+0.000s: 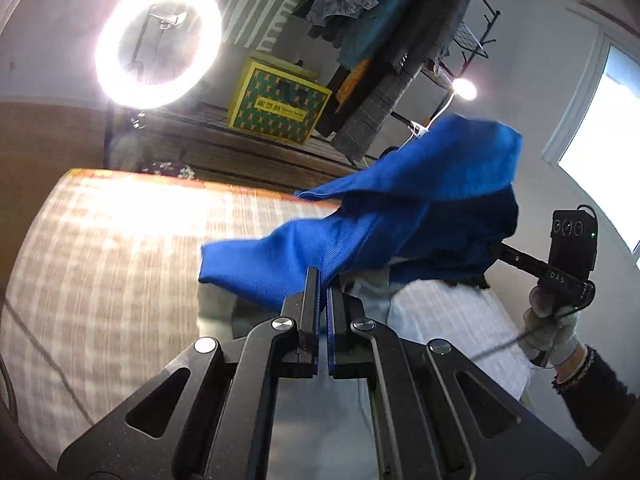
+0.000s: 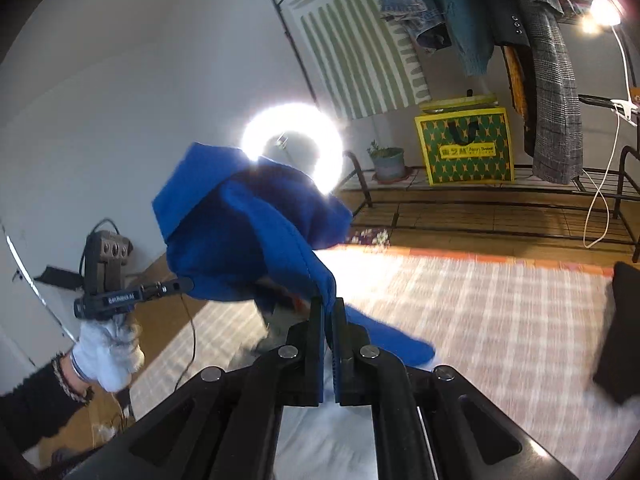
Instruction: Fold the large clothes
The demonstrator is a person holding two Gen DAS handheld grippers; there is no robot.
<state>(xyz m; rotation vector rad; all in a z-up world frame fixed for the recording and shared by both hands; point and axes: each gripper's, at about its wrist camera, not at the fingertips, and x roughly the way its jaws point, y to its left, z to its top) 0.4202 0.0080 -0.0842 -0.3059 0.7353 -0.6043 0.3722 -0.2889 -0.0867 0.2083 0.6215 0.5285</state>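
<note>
Blue garment (image 1: 400,208): large, heavy cotton-like cloth, held aloft between both tools, bunched and sagging, with one loose end trailing down toward the checked mat (image 1: 120,240). No part appeared to lie flat yet.

Left tool (image 1: 323,280): jaws closed on a blue edge, cloth pinched between the fingers and rising up and to the right from them.

Right tool (image 2: 327,308): jaws likewise closed on a blue seam, cloth rising up and to the left.

Governing relation: garment's long axis ran between the two tools, the mass of it hanging above and ahead of both; neither was clearly nearer. Judged step: lifting and spreading before laying out on the mat.

Surroundings: ring light (image 1: 158,42) behind the mat; yellow-green patterned bag (image 2: 466,146) on a low wire shelf (image 2: 500,200); hanging coats (image 2: 552,80); small potted plant (image 2: 386,160).
</note>
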